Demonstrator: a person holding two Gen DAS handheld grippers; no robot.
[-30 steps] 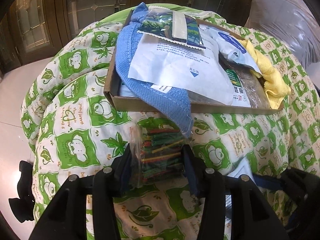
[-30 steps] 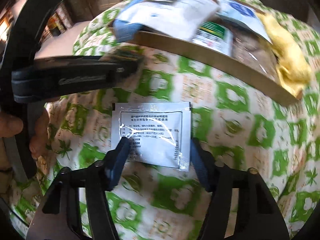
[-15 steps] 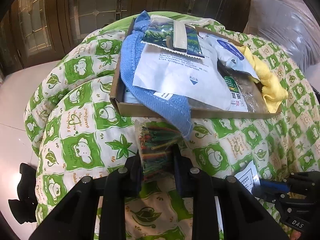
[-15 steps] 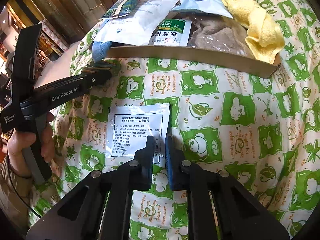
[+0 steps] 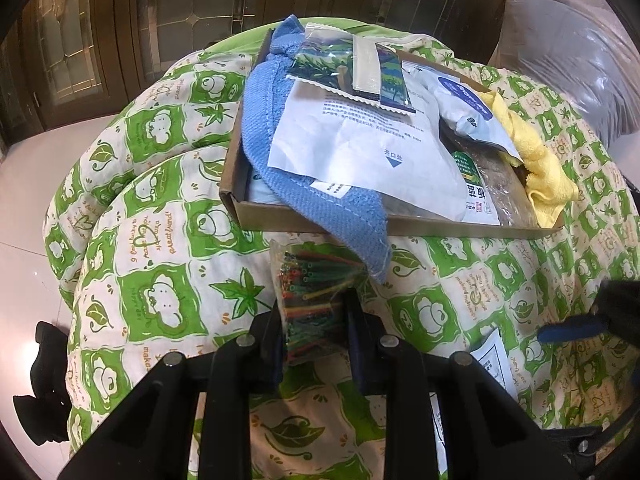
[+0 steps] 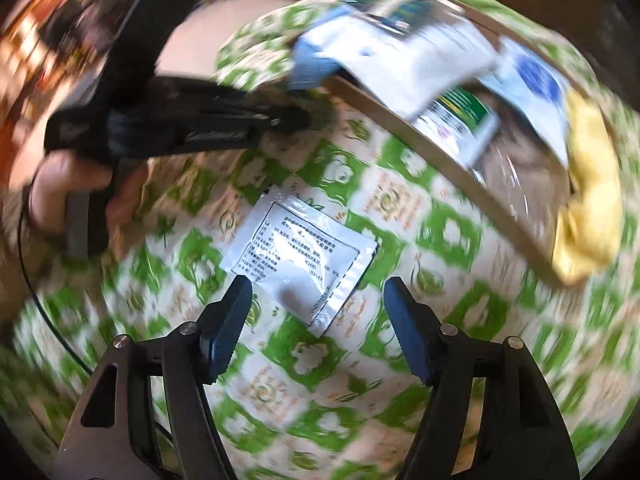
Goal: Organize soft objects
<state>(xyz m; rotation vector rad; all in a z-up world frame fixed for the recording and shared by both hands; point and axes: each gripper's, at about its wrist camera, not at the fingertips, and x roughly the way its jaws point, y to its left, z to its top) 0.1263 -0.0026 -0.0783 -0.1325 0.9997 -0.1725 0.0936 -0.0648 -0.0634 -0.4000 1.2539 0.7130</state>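
My left gripper is shut on a clear bag of coloured sticks, held just in front of the cardboard tray. The tray holds a blue towel, white pouches and a yellow cloth. My right gripper is open, its jaws wide apart on either side of a white printed sachet that lies flat on the green-patterned quilt. The sachet's corner also shows in the left wrist view. The right wrist view is blurred by motion.
The quilt covers a rounded mound with pale floor to the left. A grey plastic-wrapped bundle sits at the back right. Dark wood and glass doors stand behind. The left gripper and hand show in the right wrist view.
My right gripper was shut half a second ago and has opened; the sachet lies on the quilt, now turned. My left gripper closed on the stick bag and lifted slightly.
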